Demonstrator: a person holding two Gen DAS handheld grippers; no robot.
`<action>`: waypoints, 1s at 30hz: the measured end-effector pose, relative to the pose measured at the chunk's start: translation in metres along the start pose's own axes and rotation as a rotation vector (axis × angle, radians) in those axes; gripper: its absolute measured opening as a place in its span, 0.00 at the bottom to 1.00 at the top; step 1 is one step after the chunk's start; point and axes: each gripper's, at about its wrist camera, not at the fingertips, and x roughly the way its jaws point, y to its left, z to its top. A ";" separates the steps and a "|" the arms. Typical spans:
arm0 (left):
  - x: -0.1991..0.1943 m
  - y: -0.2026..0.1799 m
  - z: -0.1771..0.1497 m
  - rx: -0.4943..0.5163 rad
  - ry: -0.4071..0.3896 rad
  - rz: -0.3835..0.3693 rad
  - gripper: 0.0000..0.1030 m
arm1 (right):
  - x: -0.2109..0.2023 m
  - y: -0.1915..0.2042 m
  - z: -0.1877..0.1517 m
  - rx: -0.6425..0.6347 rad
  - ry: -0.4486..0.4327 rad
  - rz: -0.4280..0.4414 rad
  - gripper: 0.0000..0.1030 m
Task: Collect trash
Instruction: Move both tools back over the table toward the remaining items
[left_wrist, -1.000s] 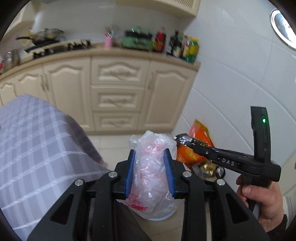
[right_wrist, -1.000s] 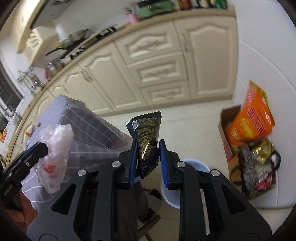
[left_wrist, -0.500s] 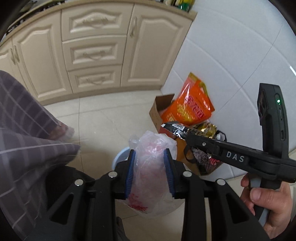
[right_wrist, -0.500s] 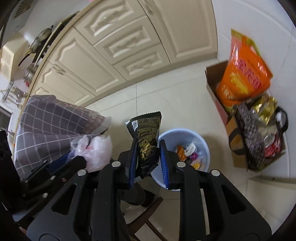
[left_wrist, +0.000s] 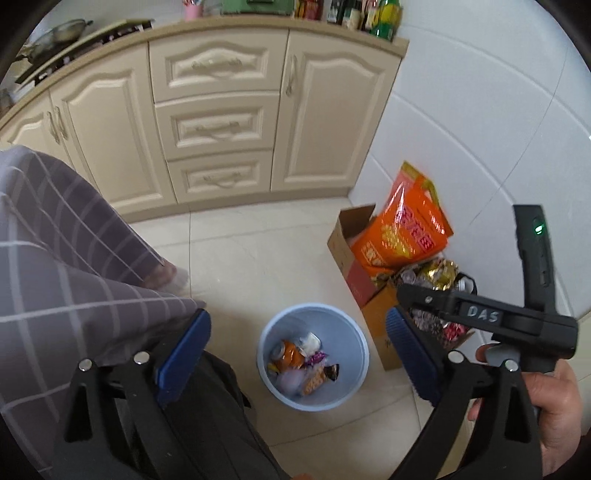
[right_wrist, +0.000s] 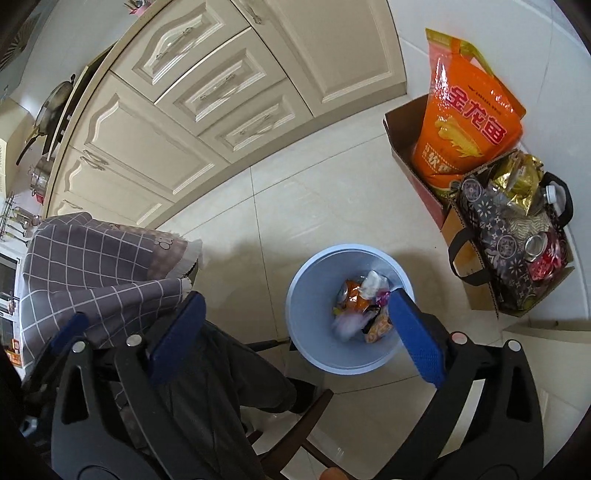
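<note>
Both grippers, left (left_wrist: 299, 362) and right (right_wrist: 295, 328), above the blue bin (left_wrist: 354, 391) on the floor, fingers opening with nothing between them. Several wrappers and a can, the trash (left_wrist: 301, 363), already inside the bin. Possibly more left on the cloth-covered desk (right_wrist: 92, 266); none visible there.

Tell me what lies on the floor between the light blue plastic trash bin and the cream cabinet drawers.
Nothing: only bare cream floor tiles separate the light blue plastic trash bin from the cream cabinet drawers, shown in both wrist views.
</note>
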 end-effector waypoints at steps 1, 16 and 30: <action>-0.009 0.001 0.001 0.001 -0.020 0.005 0.91 | -0.002 0.003 0.000 -0.005 -0.002 0.000 0.94; -0.094 0.013 0.014 -0.013 -0.193 0.020 0.91 | -0.042 0.061 0.008 -0.112 -0.080 0.047 0.94; -0.198 0.073 0.012 -0.081 -0.392 0.151 0.91 | -0.091 0.174 0.015 -0.315 -0.180 0.180 0.94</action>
